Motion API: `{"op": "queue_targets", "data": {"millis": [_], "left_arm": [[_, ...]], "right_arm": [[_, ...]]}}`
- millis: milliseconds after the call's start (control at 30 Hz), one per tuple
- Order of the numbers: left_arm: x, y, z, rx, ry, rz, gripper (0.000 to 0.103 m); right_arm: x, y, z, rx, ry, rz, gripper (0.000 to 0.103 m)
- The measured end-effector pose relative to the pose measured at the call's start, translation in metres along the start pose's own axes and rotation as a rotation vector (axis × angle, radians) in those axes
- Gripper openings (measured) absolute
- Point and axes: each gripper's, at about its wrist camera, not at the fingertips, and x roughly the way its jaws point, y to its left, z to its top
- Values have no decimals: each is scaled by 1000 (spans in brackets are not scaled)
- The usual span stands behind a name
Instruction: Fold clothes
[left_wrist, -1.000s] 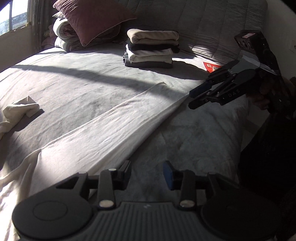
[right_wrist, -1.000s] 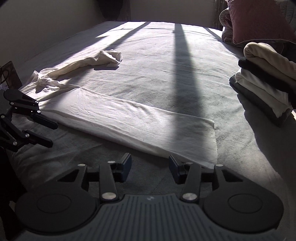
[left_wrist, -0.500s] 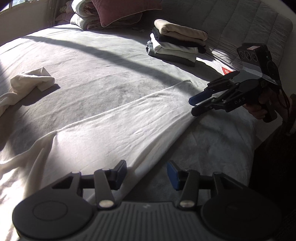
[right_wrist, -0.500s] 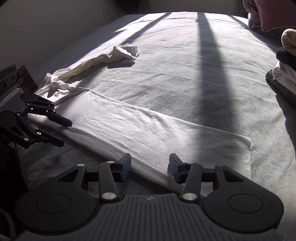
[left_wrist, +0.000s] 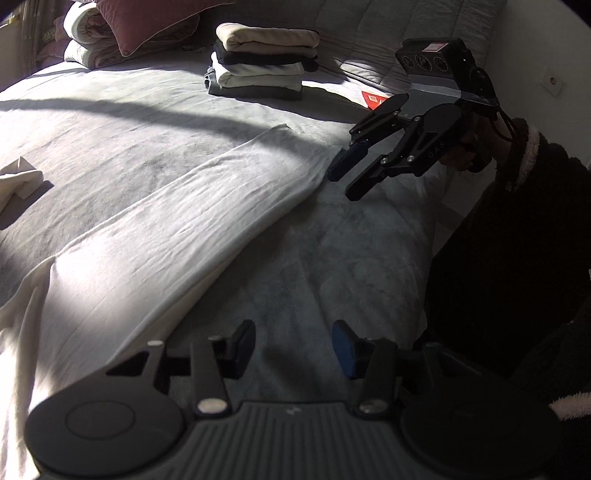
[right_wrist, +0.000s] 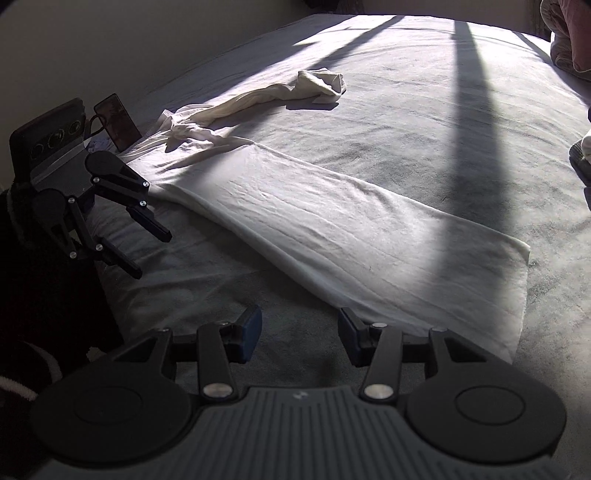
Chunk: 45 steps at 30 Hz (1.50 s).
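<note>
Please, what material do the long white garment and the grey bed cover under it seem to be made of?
The white garment looks like thin, soft knit fabric, perhaps cotton: matte, with fine creases, lying limp and flat. The grey bed cover looks like a plush, velvety textile, maybe fleece: its nap shows lighter and darker brushed patches in the sunlight.

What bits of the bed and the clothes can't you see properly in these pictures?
- White garment: in the left wrist view its lower end runs off the frame's left edge.
- Its sleeve: in the right wrist view it is bunched up, so the cuff is hidden.
- Pile of folded clothes: cut off by the right edge in the right wrist view.
- Phone: its screen is too dark to read.
- The person's hand behind the right gripper is lost in shadow.
</note>
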Motion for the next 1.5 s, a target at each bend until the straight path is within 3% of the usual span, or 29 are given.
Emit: {"op": "queue_targets", "data": {"millis": [167,267,367,500,600,633,767,967,1133,1333,1500], "left_arm": [[-12,24,8,-102,-108,76,55],[-2,39,9,-150,-98,135,55],[10,48,7,-179,-63,147,54],[15,41,2,-142,-13,103,52],[13,26,-4,-87,30,14,50],[12,19,-7,-62,47,-9,50],[6,0,-17,20,63,29,51],[-20,7,-24,-42,-17,79,52],[-43,17,-41,-145,-83,213,64],[-63,39,-69,-332,-65,431,65],[-103,66,-104,-571,-132,552,65]], "right_arm": [[10,1,17,59,-72,34,50],[31,5,29,65,-55,47,50],[53,11,38,74,-25,80,50],[74,22,48,54,26,136,50],[77,36,50,-11,63,177,50],[76,43,49,-42,58,162,50],[74,78,41,-201,-20,-22,51],[92,120,21,-411,-82,-138,51],[100,129,27,-415,-93,-96,51],[104,146,42,-417,-107,-50,51],[118,170,42,-478,-131,-69,51]]}}
